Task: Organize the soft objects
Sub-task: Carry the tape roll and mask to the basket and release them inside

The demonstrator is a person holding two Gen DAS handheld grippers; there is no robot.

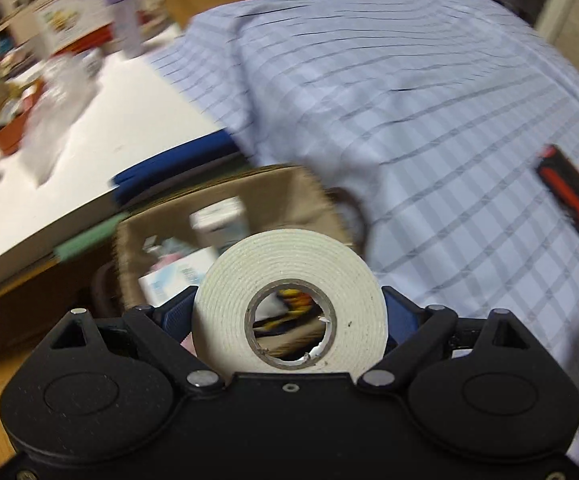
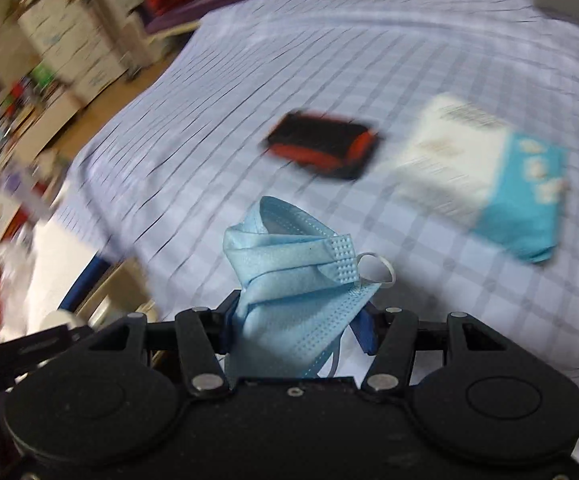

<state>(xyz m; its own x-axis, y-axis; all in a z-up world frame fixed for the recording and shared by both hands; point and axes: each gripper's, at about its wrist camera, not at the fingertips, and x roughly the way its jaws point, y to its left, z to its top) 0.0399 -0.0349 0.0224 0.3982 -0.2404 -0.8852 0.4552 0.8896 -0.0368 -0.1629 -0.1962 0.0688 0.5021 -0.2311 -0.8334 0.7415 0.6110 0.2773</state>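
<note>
My left gripper (image 1: 289,312) is shut on a white roll of foam tape (image 1: 289,276), which stands upright between the blue pads with its hole facing the camera. Beyond it is an open cardboard box (image 1: 289,188) holding several packets. My right gripper (image 2: 299,316) is shut on a crumpled light-blue face mask (image 2: 289,276) with a white ear loop sticking out to the right. It hovers over a bed with a blue checked sheet (image 2: 329,60). On the sheet lie a black and red pouch (image 2: 321,144) and a white and blue packet (image 2: 485,176).
A white table (image 1: 101,132) with blurred clutter and a purple bottle (image 1: 123,12) stands left of the bed. The black and red pouch (image 1: 569,192) lies on the checked sheet (image 1: 409,80) at right. White drawers (image 2: 73,44) and wooden floor are at far left.
</note>
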